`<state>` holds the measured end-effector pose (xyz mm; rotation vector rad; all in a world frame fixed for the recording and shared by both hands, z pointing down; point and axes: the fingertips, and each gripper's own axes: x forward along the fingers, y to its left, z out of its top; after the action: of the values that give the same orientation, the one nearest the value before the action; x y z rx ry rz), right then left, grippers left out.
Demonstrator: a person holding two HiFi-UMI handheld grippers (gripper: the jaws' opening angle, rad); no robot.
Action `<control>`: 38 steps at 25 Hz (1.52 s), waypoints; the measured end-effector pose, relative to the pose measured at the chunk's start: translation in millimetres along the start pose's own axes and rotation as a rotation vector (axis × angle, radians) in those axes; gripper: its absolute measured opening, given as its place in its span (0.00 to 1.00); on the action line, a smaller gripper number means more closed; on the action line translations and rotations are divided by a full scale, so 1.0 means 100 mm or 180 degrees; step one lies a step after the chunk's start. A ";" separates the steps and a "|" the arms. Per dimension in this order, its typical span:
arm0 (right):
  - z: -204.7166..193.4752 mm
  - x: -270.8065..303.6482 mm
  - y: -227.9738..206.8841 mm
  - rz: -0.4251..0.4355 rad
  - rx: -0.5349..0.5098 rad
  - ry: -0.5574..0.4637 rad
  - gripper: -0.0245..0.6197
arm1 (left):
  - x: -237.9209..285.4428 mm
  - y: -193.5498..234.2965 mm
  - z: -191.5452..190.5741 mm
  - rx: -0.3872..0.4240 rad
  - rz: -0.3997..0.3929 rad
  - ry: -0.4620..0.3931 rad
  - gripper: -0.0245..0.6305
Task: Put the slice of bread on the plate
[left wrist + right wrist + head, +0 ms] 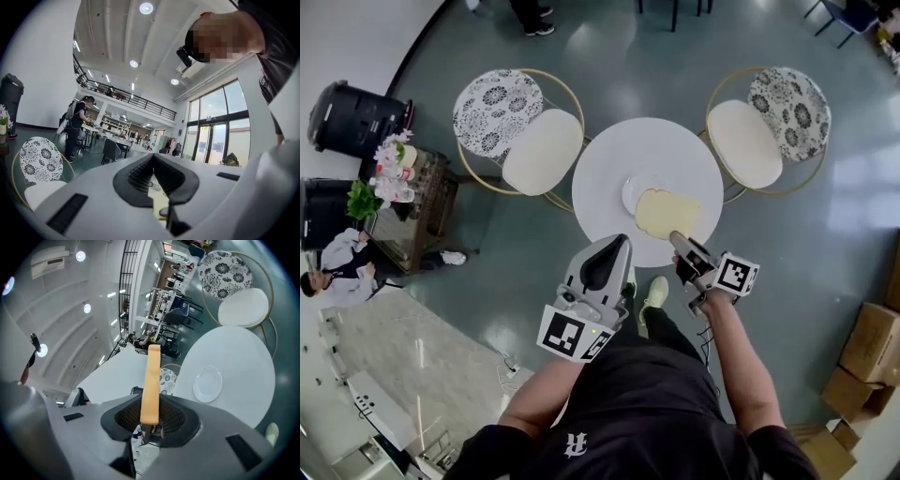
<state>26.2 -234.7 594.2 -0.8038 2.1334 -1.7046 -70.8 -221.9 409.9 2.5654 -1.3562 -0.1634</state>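
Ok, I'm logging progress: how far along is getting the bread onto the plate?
Done: the bread slice is gripped in the right tool. In hand: it hangs above the round table, near the empty plate. Left: set it on the plate and let go.

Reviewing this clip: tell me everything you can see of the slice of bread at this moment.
The slice of bread is a flat, roughly square piece with rounded corners, a pale cream face and a tan crust edge. The right gripper pinches it by one edge between its jaws, so the slice sticks out ahead of them; the right gripper view shows it edge-on. It is in the air over the round white table, partly overlapping the plate in the head view. The plate is bare, and only the jaws touch the slice.
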 end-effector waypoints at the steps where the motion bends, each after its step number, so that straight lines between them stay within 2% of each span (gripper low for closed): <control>1: -0.02 0.10 -0.16 -0.0030 0.0054 0.0044 0.19 | 0.06 0.07 -0.03 0.0000 -0.0014 0.0019 0.05; 5: -0.12 0.38 -0.89 -0.0531 0.0292 0.0236 0.19 | 0.26 0.32 -0.18 -0.0004 -0.0057 0.0104 0.05; 12: -0.10 0.77 -1.44 -0.0717 0.0351 0.0410 0.19 | 0.37 0.58 -0.36 -0.0132 -0.0018 0.0247 0.05; 26: -0.13 0.96 -1.98 -0.1000 0.0307 0.0571 0.19 | 0.61 0.76 -0.66 -0.0195 -0.0021 0.0369 0.05; 28: -0.11 0.94 -2.04 -0.1082 0.0256 0.0602 0.19 | 0.62 0.76 -0.68 -0.0190 -0.0017 0.0377 0.05; 31: -0.06 0.86 -2.13 -0.1356 0.0060 0.0658 0.19 | 0.63 0.76 -0.72 -0.0207 -0.0004 0.0393 0.05; 38: -0.08 0.81 -2.26 -0.1961 -0.0533 0.1006 0.38 | 0.67 0.80 -0.76 -0.0259 0.0008 0.0436 0.05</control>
<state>11.5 -308.1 822.8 -1.4435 2.4258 -2.0702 -81.4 -309.2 504.8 2.4591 -1.2762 -0.0402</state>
